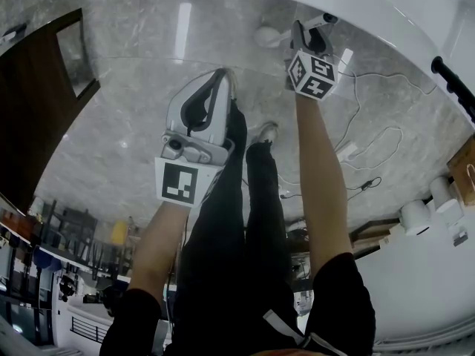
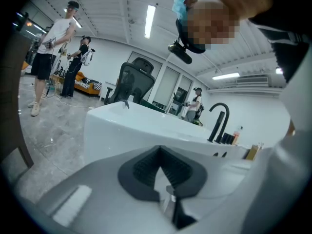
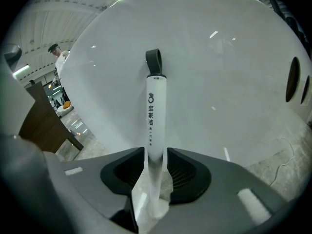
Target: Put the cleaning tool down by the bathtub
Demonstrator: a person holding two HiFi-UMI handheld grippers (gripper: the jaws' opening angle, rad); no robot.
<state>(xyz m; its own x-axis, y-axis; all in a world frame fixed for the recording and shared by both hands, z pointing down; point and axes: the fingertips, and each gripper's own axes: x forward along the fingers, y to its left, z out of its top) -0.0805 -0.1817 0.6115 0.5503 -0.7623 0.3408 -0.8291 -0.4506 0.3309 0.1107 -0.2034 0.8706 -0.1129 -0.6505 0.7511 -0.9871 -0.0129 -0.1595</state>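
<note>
1 cleaning tool [image 3: 155, 111] between spread right gripper [image 3: 156, 152], beside bathtub [image 3: 224, 77]; left gripper [image 2: 159, 152] pressed together.

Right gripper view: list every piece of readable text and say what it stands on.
"宝家洁": printed downwards on the cleaning tool's white handle, under a small logo.
Smaller characters beneath that on the same handle: too small to read.
Nothing else legible in this view.
</note>
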